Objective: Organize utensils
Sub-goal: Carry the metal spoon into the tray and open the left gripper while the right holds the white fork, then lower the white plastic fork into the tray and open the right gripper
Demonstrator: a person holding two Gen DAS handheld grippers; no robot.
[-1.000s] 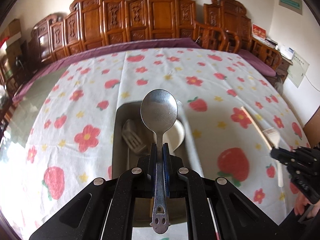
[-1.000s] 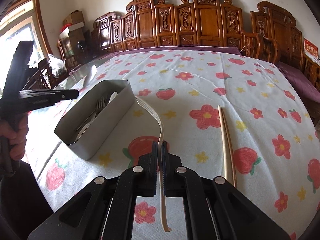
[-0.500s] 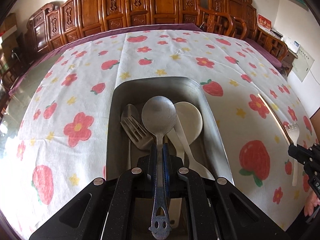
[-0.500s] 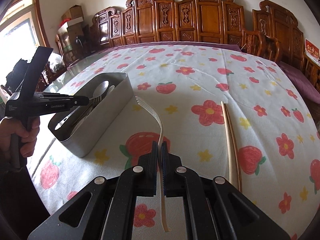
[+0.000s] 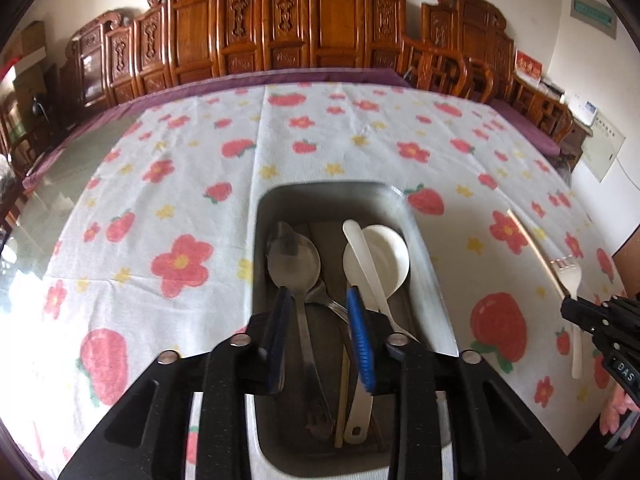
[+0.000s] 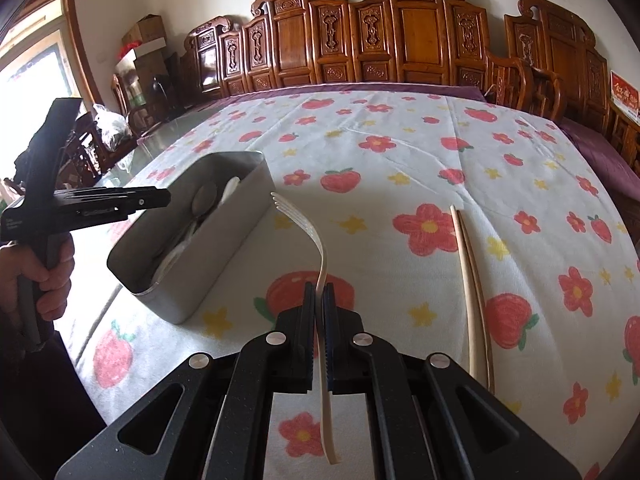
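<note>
While the left claw [image 5: 316,314] hangs spread above the bin [image 5: 424,248], metal spoon [image 5: 294,260] lying below it among others, the right claw [image 6: 319,300] pinches a white fork [image 6: 316,232]; chopsticks [image 6: 472,280] to its right remain on the table.

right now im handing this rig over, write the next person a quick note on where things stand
Left claw: open over the bin, holding nothing; the metal spoon lies inside.
Right claw: shut on the white fork, held above the cloth beside the bin.
In the bin: metal spoon, white spoon, more utensils.
Left: drop the fork in, then the chopsticks on the cloth.
</note>
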